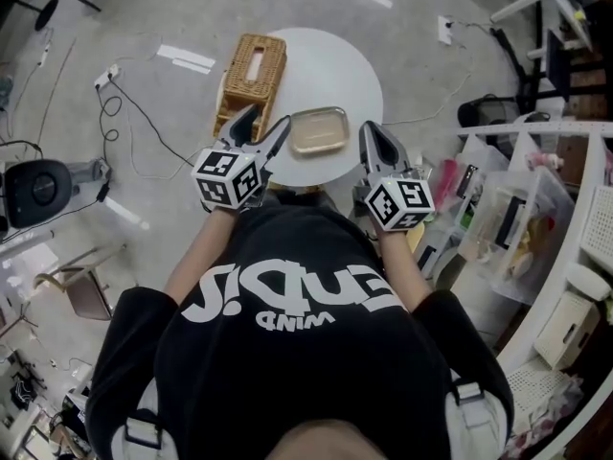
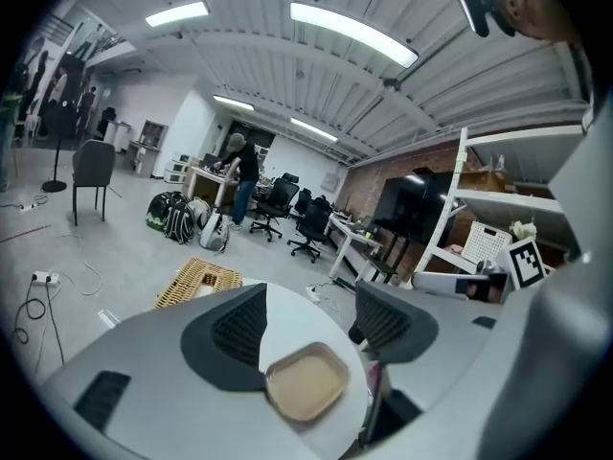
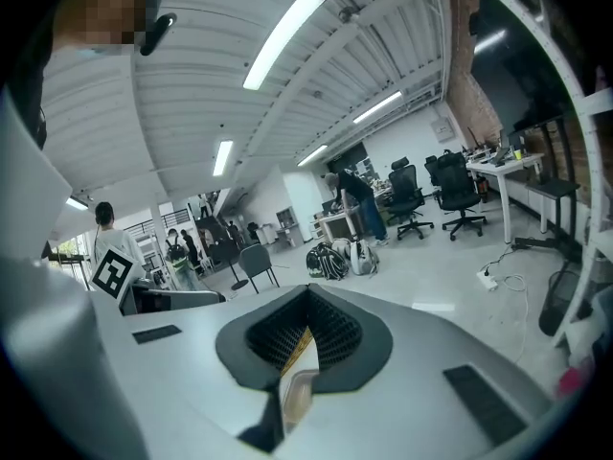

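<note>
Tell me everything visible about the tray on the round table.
The tray is shallow and roughly square with rounded corners, tan inside with a paler raised rim; whether it is metal or plastic is hard to tell. It is empty and lies flat near the person's edge of the round white table. Nothing touches it; the left gripper is held open, short of it.

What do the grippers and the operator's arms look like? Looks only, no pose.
The left gripper and right gripper match: grey shells, dark ribbed pads, each with a white cube of black square markers. No cables show. Short-sleeved black T-shirt, white print.
</note>
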